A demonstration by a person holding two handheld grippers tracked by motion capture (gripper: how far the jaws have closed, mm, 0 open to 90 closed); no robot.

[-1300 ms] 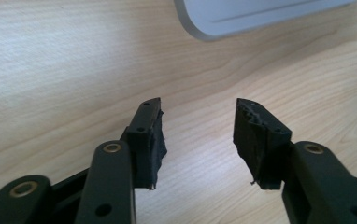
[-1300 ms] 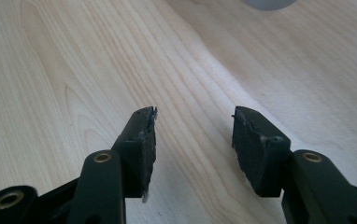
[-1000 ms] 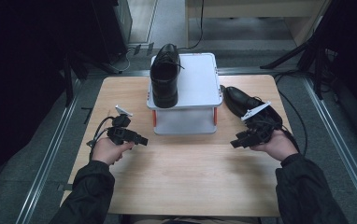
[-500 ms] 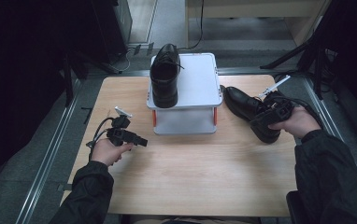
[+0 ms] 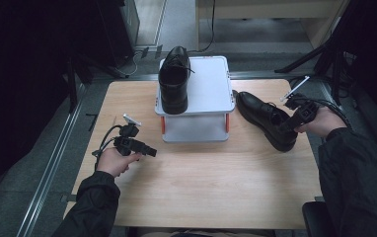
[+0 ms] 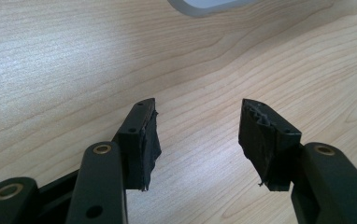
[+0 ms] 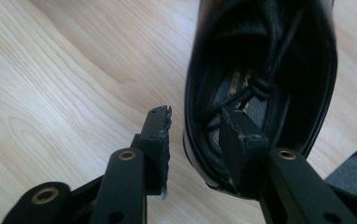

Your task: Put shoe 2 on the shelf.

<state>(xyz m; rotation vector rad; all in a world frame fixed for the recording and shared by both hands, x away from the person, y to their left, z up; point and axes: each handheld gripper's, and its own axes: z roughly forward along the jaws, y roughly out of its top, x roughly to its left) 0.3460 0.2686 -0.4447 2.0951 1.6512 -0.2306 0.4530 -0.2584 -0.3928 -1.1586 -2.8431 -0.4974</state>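
Shoe (image 5: 264, 117) number two lay on the desk (image 5: 216, 187) just right of the white stand (image 5: 196, 106), its mate (image 5: 174, 84) already on top. I judged I was mid-grasp: my right gripper (image 7: 193, 123) straddled the heel wall, jaws just closing, a gap left outside. Next: pinch firmly, lift. Black, glossy, laced leather. My left gripper (image 6: 196, 123) hung open, empty.

The right gripper (image 5: 289, 122) has swung from the table's near right side out to the heel end of the black shoe (image 5: 264, 118) lying on the table. Its jaws have just been closing — one now sits inside the shoe's opening, the other outside the side wall (image 7: 193, 140), a small gap left between that outer pad (image 7: 160, 140) and the leather.
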